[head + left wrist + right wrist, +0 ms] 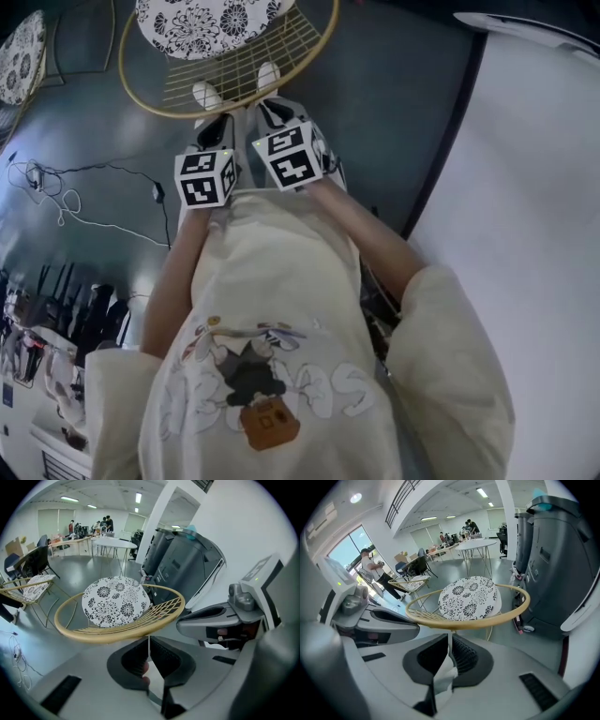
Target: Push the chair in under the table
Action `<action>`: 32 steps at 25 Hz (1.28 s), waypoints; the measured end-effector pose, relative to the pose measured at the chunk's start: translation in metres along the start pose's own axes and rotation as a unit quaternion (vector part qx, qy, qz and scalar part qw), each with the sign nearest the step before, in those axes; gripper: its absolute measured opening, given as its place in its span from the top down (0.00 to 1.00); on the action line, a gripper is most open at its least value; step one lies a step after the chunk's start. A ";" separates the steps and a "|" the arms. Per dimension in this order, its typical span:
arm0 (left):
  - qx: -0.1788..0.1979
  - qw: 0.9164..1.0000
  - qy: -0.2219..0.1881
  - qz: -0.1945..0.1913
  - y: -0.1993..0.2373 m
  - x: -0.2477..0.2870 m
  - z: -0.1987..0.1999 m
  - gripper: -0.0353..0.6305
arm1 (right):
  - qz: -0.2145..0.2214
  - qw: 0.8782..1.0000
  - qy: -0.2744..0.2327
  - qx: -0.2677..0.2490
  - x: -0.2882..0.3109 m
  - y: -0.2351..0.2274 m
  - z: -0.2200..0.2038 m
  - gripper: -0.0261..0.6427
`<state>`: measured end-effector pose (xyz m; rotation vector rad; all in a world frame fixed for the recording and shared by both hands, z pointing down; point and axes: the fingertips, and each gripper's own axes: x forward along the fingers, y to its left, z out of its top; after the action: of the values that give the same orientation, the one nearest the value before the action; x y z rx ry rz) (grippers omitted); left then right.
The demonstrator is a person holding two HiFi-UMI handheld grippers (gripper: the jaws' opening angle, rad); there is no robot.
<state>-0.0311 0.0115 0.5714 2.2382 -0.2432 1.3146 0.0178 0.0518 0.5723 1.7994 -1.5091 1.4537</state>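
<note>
Head view: left gripper (210,124) and right gripper (273,108) sit side by side at the gold rim of the chair (234,70). Both sets of fingers are clenched together on nothing, tips just beside the rim. The chair stands left of the white tabletop (534,187), apart from it.

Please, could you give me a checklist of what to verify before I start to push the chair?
1. Left hand-held gripper jaws together: ok.
2. Right hand-held gripper jaws together: ok.
3. Both grippers at the chair's gold rim: ok.
4. Firm contact with the rim: cannot tell.
5. Patterned cushion lying in the chair: ok.
6. Floor cable clear of the chair legs: cannot tell.
</note>
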 end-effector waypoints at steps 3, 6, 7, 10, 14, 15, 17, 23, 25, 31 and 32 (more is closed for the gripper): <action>-0.014 1.000 0.003 0.012 -0.001 0.004 -0.006 0.93 | 0.001 1.000 0.010 -0.004 0.004 -0.003 -0.004 0.94; -0.029 0.999 0.000 0.022 0.003 0.008 -0.005 0.93 | -0.002 1.000 0.009 -0.009 0.009 -0.003 0.002 0.94; -0.032 0.999 -0.002 0.024 0.004 0.007 -0.005 0.93 | -0.004 1.000 0.009 -0.009 0.010 -0.003 0.002 0.94; -0.035 0.999 -0.006 0.031 0.002 0.006 -0.004 0.93 | -0.014 1.000 0.011 -0.001 0.007 -0.005 0.002 0.94; -0.034 0.999 -0.010 0.034 0.002 0.005 -0.002 0.93 | -0.025 1.000 0.008 0.014 0.005 -0.006 0.005 0.94; -0.032 0.999 -0.010 0.034 0.002 0.006 -0.003 0.93 | -0.026 1.000 0.006 0.016 0.006 -0.006 0.004 0.94; -0.029 0.999 -0.010 0.035 0.003 0.008 -0.005 0.93 | -0.029 0.999 0.004 0.019 0.008 -0.007 0.001 0.94; -0.027 0.999 -0.012 0.042 0.005 0.007 -0.005 0.93 | -0.024 0.999 0.003 0.026 0.009 -0.005 0.001 0.94; -0.023 0.999 -0.014 0.044 0.005 0.008 -0.006 0.93 | -0.020 1.000 0.002 0.024 0.010 -0.006 -0.001 0.94; -0.018 0.998 -0.020 0.048 0.007 0.005 -0.004 0.93 | -0.018 0.999 -0.010 0.026 0.009 -0.003 0.001 0.94; -0.017 0.998 -0.022 0.049 0.007 0.005 -0.003 0.93 | -0.019 0.999 -0.012 0.027 0.009 -0.003 0.002 0.94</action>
<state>-0.0341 0.0078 0.5793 2.2526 -0.3916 1.3027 0.0203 0.0468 0.5805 1.8724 -1.4520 1.4725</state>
